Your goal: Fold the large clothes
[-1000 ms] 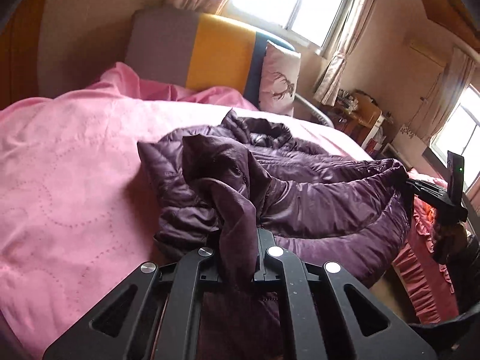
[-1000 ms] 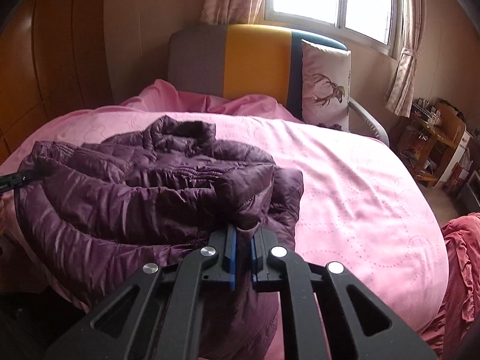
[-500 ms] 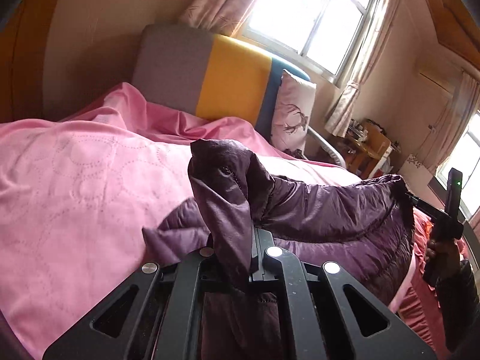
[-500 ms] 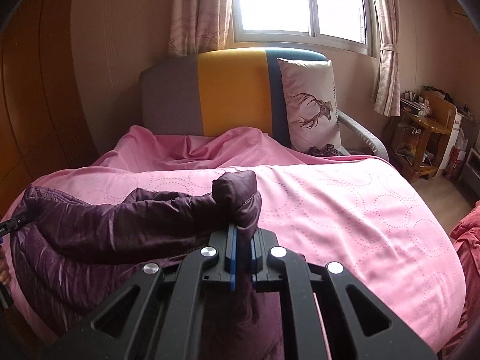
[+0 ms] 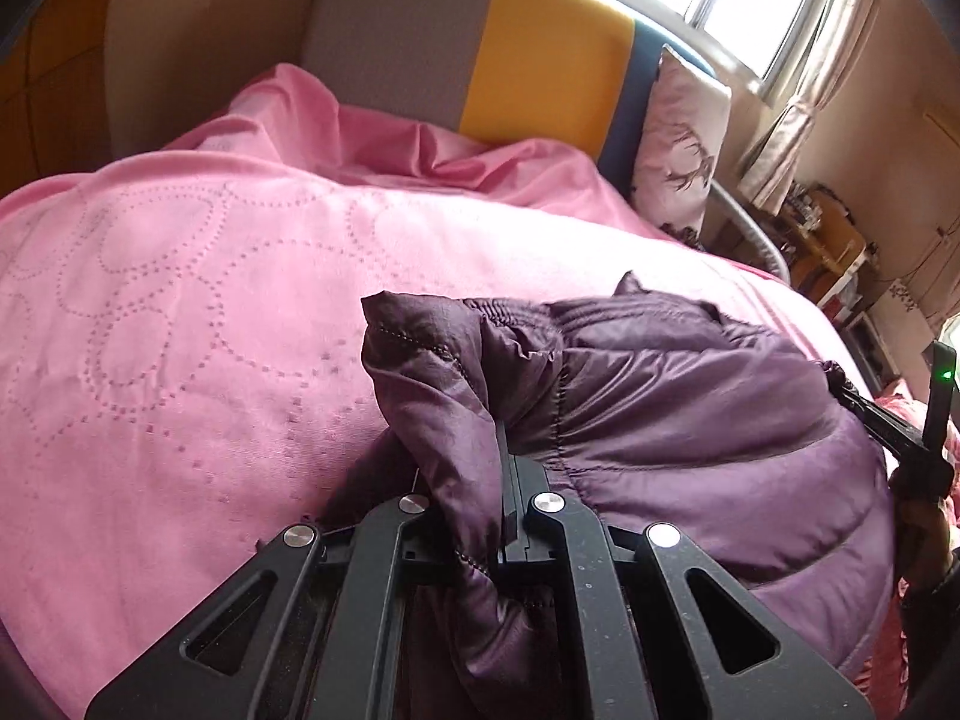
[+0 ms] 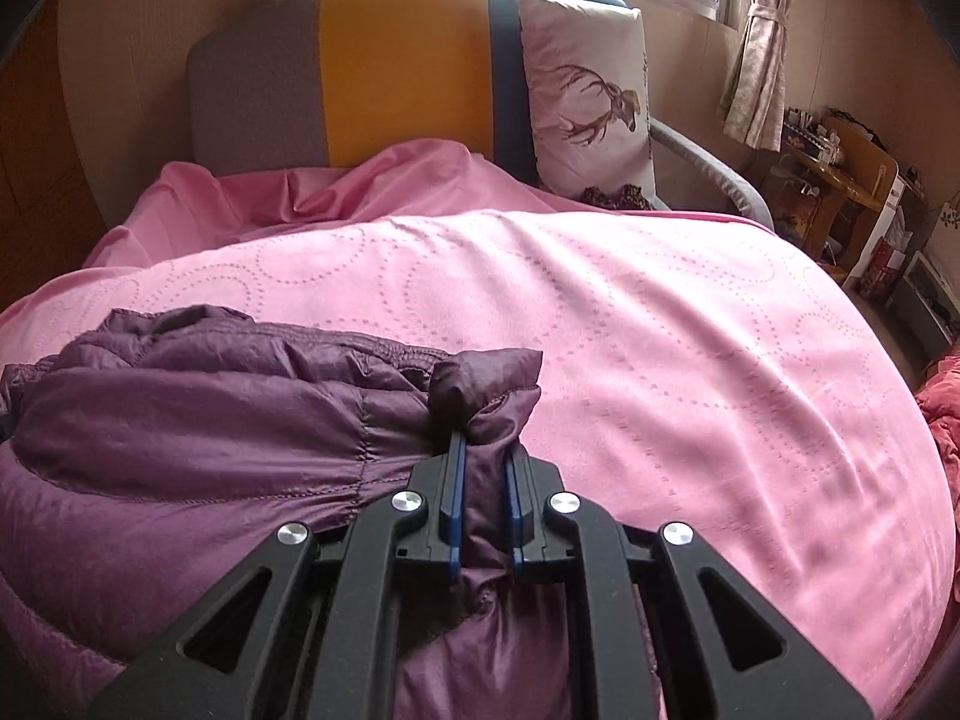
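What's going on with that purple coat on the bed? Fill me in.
A person is folding a purple puffer jacket on the pink bedspread, with handheld tongs in each hand. The left tongs and right tongs are each clamped on a bunched corner, with the jacket stretched between them across the near edge of the bed.

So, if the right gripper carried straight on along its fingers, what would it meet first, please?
The right gripper is already shut on the purple jacket. Past that bunched fabric, it would probably meet the pink bedspread; depth is uncertain.
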Action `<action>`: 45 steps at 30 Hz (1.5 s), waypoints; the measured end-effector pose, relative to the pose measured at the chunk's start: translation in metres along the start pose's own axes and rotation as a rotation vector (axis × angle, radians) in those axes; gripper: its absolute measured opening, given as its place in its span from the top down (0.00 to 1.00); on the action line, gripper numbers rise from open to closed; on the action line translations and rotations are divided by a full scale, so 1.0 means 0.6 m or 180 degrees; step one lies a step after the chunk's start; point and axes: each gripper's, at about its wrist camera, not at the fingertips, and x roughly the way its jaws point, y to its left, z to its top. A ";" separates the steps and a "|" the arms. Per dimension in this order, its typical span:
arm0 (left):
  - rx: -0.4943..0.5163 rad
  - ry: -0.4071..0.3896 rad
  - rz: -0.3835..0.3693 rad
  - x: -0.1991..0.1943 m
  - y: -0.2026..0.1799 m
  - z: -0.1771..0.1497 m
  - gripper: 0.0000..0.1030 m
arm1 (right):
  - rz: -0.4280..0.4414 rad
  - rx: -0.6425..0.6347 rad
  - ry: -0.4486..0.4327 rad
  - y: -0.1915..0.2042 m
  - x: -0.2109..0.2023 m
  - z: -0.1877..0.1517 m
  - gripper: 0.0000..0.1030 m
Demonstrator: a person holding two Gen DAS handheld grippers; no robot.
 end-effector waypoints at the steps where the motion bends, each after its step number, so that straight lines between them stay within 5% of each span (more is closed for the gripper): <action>1: 0.0004 0.0030 0.0015 0.010 0.000 -0.002 0.96 | -0.0005 0.0013 0.0050 -0.001 0.012 -0.003 0.89; 11: 0.0040 0.0049 0.0163 0.035 -0.009 -0.023 0.93 | -0.0076 0.0011 0.0205 0.000 0.056 -0.013 0.82; 14: 0.0073 -0.0005 0.0391 0.011 -0.019 -0.021 0.74 | -0.0148 -0.0001 0.0194 -0.001 0.043 -0.009 0.71; 17: -0.0034 -0.0193 0.0681 -0.033 -0.019 -0.032 0.34 | -0.0155 0.0107 0.0097 -0.013 0.018 -0.006 0.53; 21: -0.0080 -0.0603 0.0906 -0.108 -0.042 -0.049 0.33 | -0.0202 0.0102 -0.0251 -0.008 -0.056 -0.003 0.52; 24: 0.0003 -0.0859 0.0776 -0.145 -0.091 -0.063 0.33 | 0.0051 0.0133 -0.0547 0.028 -0.125 -0.014 0.47; 29: 0.0236 -0.0780 0.0540 -0.113 -0.185 -0.079 0.33 | 0.0330 -0.0115 -0.0789 0.138 -0.168 -0.042 0.36; 34: 0.0195 -0.0560 0.0537 -0.051 -0.208 -0.103 0.33 | 0.0164 -0.0430 -0.0699 0.207 -0.119 -0.066 0.36; 45: 0.0165 -0.0484 0.0578 0.001 -0.195 -0.131 0.33 | 0.0024 -0.0466 -0.0364 0.212 -0.027 -0.103 0.33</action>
